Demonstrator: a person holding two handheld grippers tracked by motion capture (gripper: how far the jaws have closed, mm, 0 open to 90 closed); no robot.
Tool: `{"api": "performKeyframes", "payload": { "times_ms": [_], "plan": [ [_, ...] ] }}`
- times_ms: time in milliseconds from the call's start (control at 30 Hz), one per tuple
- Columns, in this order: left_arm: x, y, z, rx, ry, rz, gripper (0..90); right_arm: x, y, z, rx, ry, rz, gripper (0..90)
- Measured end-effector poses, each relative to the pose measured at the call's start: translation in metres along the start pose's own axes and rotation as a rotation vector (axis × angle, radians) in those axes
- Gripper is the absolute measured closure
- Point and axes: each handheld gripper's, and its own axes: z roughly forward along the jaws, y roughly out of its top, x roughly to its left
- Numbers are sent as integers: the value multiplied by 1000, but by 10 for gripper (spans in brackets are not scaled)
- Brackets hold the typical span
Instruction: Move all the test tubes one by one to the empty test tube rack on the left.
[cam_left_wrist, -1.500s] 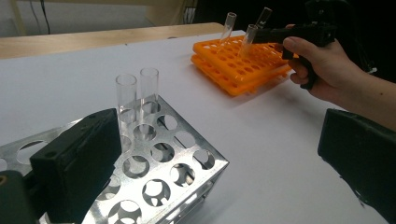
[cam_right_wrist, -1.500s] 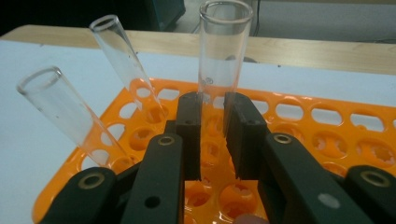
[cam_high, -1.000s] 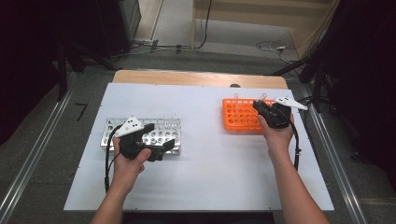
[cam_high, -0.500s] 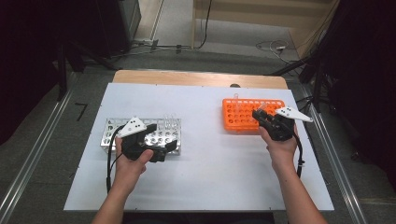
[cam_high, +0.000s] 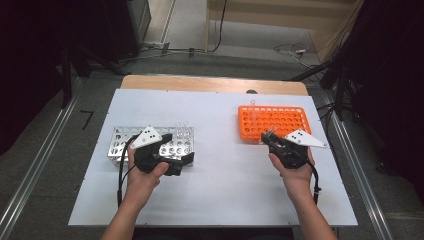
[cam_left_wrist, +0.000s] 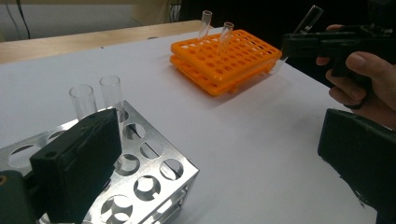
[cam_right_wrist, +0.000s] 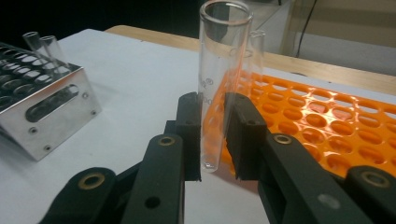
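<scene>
- Right gripper: held in the person's right hand at about 4 o'clock on the white table in the high view. Its jaws pinch a clear glass test tube near the tube's lower end, one pad on either side; the tube stands close to upright, its open mouth at 12 o'clock in the right gripper view.
- Test tube, position: just beside the near edge of the orange rack, off the rack itself. The rounded bottom hangs below the pads, clear of the table.
- Orange rack: lies at about 2 o'clock on the table. Two more clear tubes stand in holes at its far side in the left gripper view.
- Left gripper: held in the left hand at about 8 o'clock on the table, over the near right corner of the metal rack. Its jaws are spread wide, with nothing between them.
- Metal rack: carries two upright clear tubes near its far right corner.
- The two racks stand well apart, with bare white table between them.
</scene>
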Motion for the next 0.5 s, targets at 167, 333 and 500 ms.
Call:
{"api": "performKeyframes", "payload": {
  "times_ms": [167, 333, 500],
  "plan": [
    [-4, 0, 3, 2, -8, 5, 0, 11, -1, -1, 0, 31, -12, 739],
    [-10, 2, 6, 5, -19, 19, 0, 24, -2, -1, 7, 71, -37, 739],
    [-14, 3, 7, 8, -30, 30, 0, 38, 0, -2, 11, 97, -63, 739]
  ]
}}
